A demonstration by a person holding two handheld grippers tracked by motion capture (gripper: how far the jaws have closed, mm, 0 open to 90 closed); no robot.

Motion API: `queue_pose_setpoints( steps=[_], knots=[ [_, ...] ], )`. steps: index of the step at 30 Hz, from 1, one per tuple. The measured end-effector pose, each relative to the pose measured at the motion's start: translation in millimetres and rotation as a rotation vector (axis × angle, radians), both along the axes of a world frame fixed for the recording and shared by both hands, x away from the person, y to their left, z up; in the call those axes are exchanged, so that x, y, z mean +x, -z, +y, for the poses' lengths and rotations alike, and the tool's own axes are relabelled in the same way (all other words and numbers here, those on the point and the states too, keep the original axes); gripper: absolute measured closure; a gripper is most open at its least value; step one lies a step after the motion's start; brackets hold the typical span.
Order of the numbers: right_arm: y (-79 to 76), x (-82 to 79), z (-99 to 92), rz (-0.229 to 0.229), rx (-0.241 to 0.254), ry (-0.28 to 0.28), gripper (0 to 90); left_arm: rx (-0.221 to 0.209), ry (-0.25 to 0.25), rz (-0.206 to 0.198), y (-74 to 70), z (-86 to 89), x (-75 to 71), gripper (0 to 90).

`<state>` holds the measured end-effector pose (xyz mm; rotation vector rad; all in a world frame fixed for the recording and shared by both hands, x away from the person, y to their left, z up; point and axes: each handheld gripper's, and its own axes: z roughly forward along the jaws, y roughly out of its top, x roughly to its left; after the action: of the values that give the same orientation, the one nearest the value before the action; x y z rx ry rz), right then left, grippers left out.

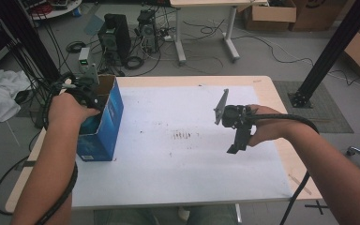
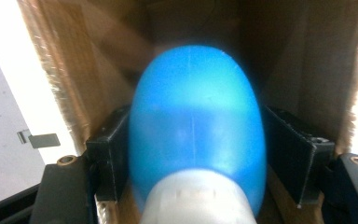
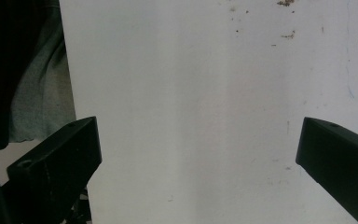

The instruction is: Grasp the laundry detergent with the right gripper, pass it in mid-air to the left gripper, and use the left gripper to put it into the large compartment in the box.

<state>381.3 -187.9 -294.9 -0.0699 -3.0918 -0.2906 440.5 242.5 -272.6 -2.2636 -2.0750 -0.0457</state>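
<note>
At the far left of the high view I see my left gripper [image 1: 88,96] dipped into the open top of a blue carton [image 1: 104,123], which stands upright on the white sheet [image 1: 178,164] in the left part of the frame, close to the table's left edge. My left hand [image 1: 65,110] sits over the carton's mouth, so from up here the jaws themselves are hidden.

In the left gripper view the brown inner walls of the carton rise on both sides of the frame. In the middle of it, a blue bottle [image 2: 198,121] with a white cap [image 2: 196,198] lies between the two black jaws. The jaws stand part-way open, just wide enough for the bottle's body, and each one lies right against its side. I read that as a grip on the bottle, though the picture is blurred.

Moving right in the high view, my right gripper [image 1: 236,136] hangs above the sheet in the right-centre of the frame, well apart from the carton, with my right hand [image 1: 267,129] behind it. In the right gripper view its jaws stand wide apart at the lower corners with bare white sheet between them, holding nothing.
</note>
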Motion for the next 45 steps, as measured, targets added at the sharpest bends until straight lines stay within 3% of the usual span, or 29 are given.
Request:
queue_pose_setpoints(
  steps=[6, 11, 28, 32, 36, 45],
  knots=[
    [-1.0, 0.8, 1.9, -0.003, 0.006, -0.004, 0.0, 0.002, 0.010, -0.002, -17.6, -3.9, -1.0, 29.8],
    [-1.3, 1.3, 3.2, -0.005, 0.009, -0.005, 0.0, 0.011, 0.041, -0.036, -36.0, -8.6, -1.6, 28.3],
    [-3.5, 1.1, 5.3, -0.006, 0.003, -0.005, 0.0, 0.037, 0.101, -0.072, -71.7, -16.6, -2.8, 17.0],
    [-4.7, 1.1, 5.3, -0.005, -0.002, -0.005, 0.0, 0.028, 0.154, -0.100, -84.9, -23.4, -3.1, 16.3],
    [-4.3, 1.0, 4.6, -0.003, -0.001, -0.001, 0.0, -0.028, 0.232, -0.123, -95.4, -35.7, -4.6, 16.1],
    [-6.3, 0.3, 4.5, -0.003, -0.002, 0.000, 0.0, -0.029, 0.367, -0.120, -111.2, -70.7, -7.5, 15.2]
  ],
)
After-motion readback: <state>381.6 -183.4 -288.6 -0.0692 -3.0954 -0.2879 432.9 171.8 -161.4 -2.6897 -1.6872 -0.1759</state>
